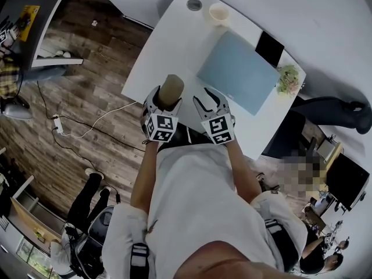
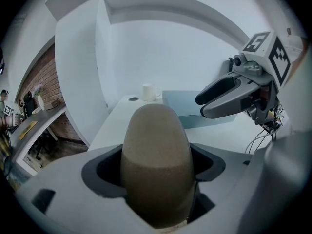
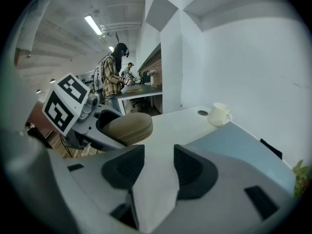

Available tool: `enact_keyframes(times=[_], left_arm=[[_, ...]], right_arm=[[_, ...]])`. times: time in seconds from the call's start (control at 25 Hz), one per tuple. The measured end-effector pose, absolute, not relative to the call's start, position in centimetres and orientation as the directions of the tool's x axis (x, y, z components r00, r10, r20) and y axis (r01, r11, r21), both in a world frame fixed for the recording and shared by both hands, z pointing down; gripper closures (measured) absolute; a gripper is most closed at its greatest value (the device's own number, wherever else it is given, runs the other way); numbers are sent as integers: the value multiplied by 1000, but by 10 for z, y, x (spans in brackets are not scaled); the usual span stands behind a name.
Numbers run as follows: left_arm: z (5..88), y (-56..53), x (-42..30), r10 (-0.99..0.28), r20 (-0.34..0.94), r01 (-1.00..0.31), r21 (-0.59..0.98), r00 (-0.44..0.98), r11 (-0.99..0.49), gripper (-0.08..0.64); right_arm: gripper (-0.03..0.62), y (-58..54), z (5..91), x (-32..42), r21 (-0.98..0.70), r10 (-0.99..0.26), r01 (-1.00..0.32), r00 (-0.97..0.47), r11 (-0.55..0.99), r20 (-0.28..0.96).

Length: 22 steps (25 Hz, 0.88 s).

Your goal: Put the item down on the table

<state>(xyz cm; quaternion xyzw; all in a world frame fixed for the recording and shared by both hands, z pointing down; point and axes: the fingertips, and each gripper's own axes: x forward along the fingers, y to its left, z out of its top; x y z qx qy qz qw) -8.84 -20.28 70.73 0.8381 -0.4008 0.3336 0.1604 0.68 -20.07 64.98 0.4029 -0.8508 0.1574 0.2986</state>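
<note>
A brown, rounded cylinder (image 1: 172, 89) stands between the jaws of my left gripper (image 1: 165, 102), which is shut on it above the near part of the white table (image 1: 164, 46). In the left gripper view the cylinder (image 2: 156, 165) fills the space between the dark pads. The right gripper view shows the cylinder (image 3: 127, 126) from the side. My right gripper (image 1: 211, 104) hangs beside it to the right, open and empty, its fingers (image 2: 222, 90) apart. Only bare table shows between the jaws of the right gripper (image 3: 158, 167).
A pale blue mat (image 1: 239, 72) lies on the table right of centre. A cream mug (image 1: 219, 13) and a round cable hole (image 1: 194, 4) sit at the far end. A small plant (image 1: 288, 79) and a black panel (image 1: 269, 46) are at the right edge. Other people stand nearby.
</note>
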Motion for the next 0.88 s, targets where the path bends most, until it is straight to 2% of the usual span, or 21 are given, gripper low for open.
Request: enact_keyframes(times=[0.88], left_arm=[[739,-196,-79,-505,741,-767,22,443,-641,164]], right_arm=[[383,-195,684,4,-55,-529,-757,-504,651,683]])
